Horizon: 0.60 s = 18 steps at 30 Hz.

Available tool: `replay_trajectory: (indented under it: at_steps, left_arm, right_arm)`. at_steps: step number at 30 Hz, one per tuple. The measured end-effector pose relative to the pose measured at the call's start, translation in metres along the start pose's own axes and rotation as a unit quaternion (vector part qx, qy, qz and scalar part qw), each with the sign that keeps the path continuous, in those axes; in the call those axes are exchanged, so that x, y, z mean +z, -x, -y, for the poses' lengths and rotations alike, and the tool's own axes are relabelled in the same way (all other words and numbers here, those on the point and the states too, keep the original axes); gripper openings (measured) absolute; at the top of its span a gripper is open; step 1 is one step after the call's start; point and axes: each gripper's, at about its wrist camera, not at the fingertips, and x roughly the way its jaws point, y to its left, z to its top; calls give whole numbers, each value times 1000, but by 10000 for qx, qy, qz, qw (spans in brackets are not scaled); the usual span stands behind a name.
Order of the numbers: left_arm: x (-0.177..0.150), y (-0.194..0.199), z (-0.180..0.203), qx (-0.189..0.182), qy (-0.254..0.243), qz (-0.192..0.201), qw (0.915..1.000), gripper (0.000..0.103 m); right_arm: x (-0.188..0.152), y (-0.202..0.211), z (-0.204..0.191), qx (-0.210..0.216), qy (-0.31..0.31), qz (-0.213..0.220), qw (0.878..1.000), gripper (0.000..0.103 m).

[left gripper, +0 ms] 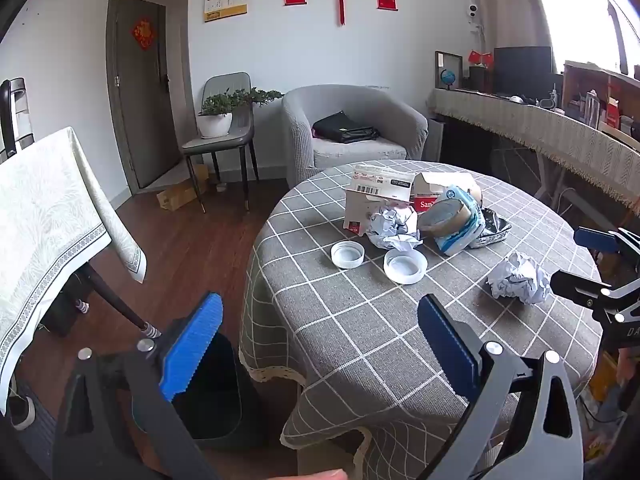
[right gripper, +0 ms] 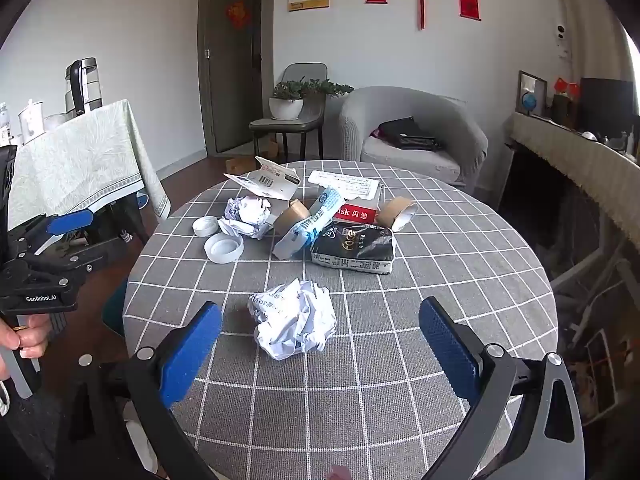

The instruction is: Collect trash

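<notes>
You've barely started: both the left gripper [left gripper: 320, 340] & right gripper [right gripper: 320, 340] are spread wide w/ nothing held, crumpled paper [right gripper: 294, 318] near the table's [right gripper: 460, 280] front edge, remaining trash mid-table, bin [left gripper: 216, 392] below its left edge.

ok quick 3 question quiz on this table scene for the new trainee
1. True or false: the right gripper is shut on a paper ball.
2. How many white lids lie on the checked table?
3. Which trash lies nearest the right gripper: A the crumpled paper ball, B the black packet, C the tape roll?

Key: 1 false, both it and the left gripper are open and empty. 2 two. 3 A.
</notes>
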Motion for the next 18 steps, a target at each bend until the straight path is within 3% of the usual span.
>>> replay_trajectory:
  at_steps: [18]
  left_arm:
    - [-1, 0, -2, 13, 43, 25, 10000, 100]
  right_arm:
    - [-1, -4, 1, 14, -55, -73, 10000, 100]
